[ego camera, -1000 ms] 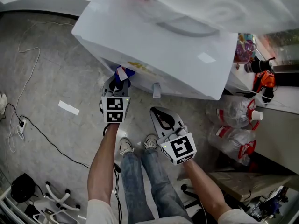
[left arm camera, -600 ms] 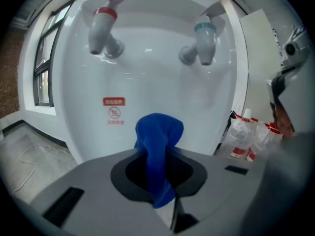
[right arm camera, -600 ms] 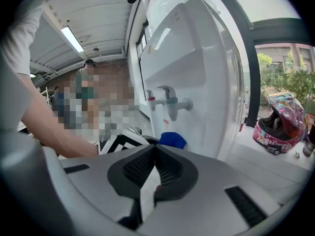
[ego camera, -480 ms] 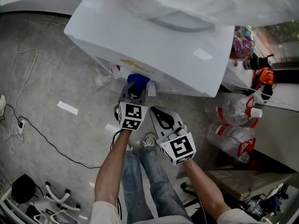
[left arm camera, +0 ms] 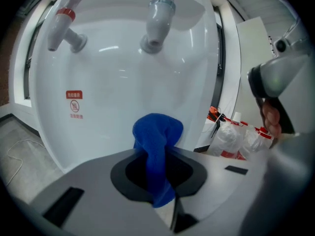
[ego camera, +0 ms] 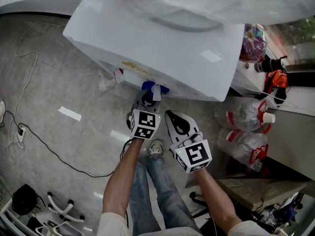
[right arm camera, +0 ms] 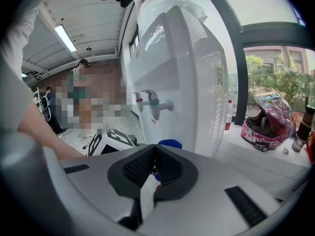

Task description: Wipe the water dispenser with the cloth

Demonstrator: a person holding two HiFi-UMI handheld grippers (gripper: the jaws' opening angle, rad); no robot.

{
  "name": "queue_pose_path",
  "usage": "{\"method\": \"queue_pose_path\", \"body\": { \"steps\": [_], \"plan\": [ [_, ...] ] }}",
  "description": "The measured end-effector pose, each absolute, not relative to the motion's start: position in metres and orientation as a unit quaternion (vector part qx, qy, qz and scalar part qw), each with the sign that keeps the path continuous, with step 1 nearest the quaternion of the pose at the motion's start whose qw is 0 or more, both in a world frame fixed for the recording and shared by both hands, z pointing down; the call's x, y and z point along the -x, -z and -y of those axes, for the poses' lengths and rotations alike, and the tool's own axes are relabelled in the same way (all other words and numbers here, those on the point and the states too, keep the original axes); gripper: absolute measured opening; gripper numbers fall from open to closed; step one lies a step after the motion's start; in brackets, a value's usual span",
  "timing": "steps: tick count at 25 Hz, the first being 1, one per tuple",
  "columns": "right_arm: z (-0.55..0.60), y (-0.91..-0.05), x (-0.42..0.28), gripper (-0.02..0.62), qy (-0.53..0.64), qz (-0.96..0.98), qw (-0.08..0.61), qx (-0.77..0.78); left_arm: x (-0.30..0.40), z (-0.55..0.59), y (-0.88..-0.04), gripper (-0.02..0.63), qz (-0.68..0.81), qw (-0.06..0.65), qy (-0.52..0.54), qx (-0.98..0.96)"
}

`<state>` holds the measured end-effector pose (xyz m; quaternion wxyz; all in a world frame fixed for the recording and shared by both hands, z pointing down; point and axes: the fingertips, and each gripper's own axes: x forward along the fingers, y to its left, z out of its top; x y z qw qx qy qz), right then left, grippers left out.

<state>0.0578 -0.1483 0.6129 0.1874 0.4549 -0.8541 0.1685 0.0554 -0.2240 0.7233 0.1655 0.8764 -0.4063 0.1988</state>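
The left gripper [ego camera: 146, 97] clamps the blue cloth [left arm camera: 157, 141]. The cloth's long axis runs up out of the jaws, and its bunched end points at the dispenser [left arm camera: 123, 82] front, mid-frame below the two taps [left arm camera: 158, 23]. The right gripper [right arm camera: 153, 167], clenched on nothing, hangs just right of it.

- A workroom or lab rather than a home: bare grey concrete floor [ego camera: 59, 82] with a loose cable [ego camera: 49, 149] and a strip of white tape [ego camera: 68, 113].
- A white water dispenser [ego camera: 162, 43] stands on that floor, with filled plastic bags [ego camera: 243, 146] dumped beside it.
- A tube light [right arm camera: 65, 37] hangs on a plain ceiling, near a brick wall [right arm camera: 106, 77].
- A helmet [right arm camera: 269, 117] lies on a ledge by a window.
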Motion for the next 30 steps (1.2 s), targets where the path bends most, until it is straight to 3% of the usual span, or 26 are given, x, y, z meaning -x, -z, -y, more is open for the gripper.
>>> {"method": "queue_pose_path", "body": {
  "steps": [8,23,30],
  "plan": [
    [0.145,-0.615,-0.061,0.015,-0.173,0.850,0.193,-0.459,-0.052,0.222,-0.723,0.052,0.406,0.167,-0.189,-0.879],
    [0.143,-0.626,-0.052,0.015,-0.182,0.853,0.198,-0.448,0.115,0.277,-0.721,0.052,0.547,0.155,-0.200,-0.798],
    [0.143,-0.629,-0.056,0.015,-0.184,0.852,0.204,-0.445,0.102,0.289,-0.739,0.052,0.539,0.146,-0.245,-0.792]
  ]
}}
